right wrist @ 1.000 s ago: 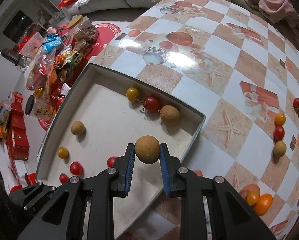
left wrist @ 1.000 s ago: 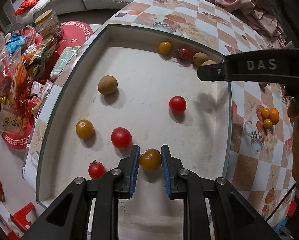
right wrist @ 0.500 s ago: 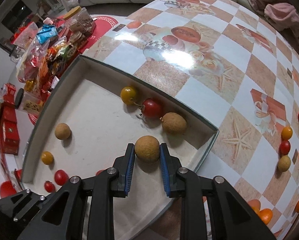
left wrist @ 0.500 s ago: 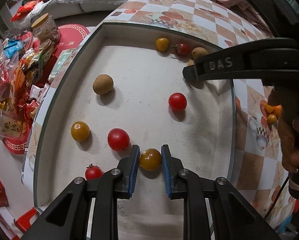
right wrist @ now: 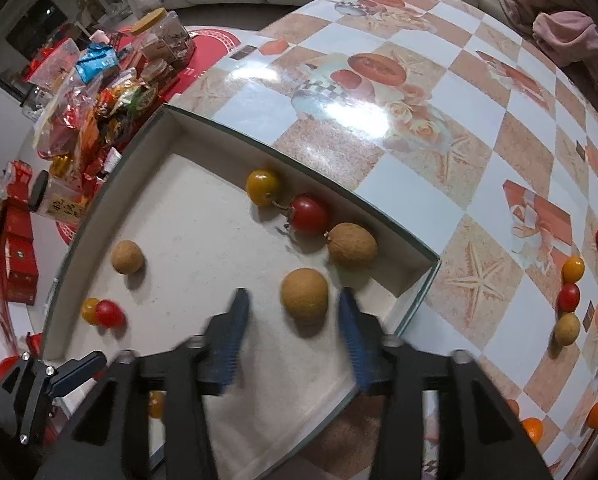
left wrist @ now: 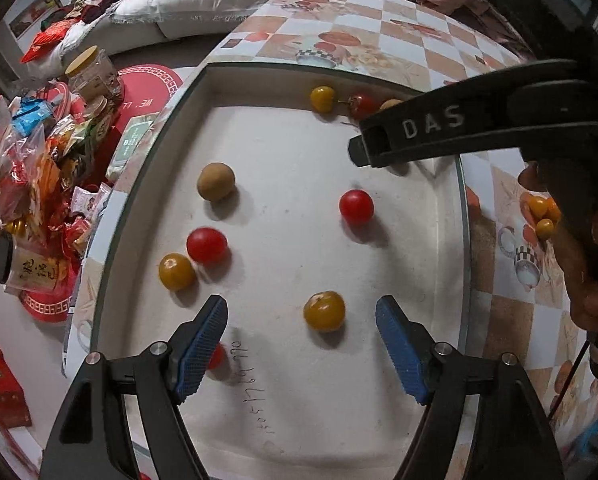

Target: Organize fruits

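Observation:
A shallow white box point(left wrist: 299, 408) point(right wrist: 203, 236) lies on the checkered table and holds several small fruits. My left gripper point(left wrist: 302, 316) is open, and a yellow tomato point(left wrist: 324, 311) lies loose on the box floor between its blue pads. My right gripper point(right wrist: 293, 304) is open, and a round brown longan point(right wrist: 304, 295) rests on the box floor between its fingers, near the box's right corner. In the left wrist view the right gripper point(left wrist: 475, 128) reaches in from the right.
Other fruits in the box: red tomatoes point(left wrist: 356, 207) point(left wrist: 207, 245), a yellow one point(left wrist: 176, 271), a longan point(left wrist: 216, 181), and a yellow tomato, red tomato and longan point(right wrist: 353, 245) along the far wall. More fruits point(right wrist: 570, 298) lie on the table at right. Snack packets point(left wrist: 27, 168) crowd the left.
Both grippers have opened. The left let go of the yellow tomato and the right let go of the longan; both fruits now lie on the box floor. A red tomato rolled beside the yellow one.

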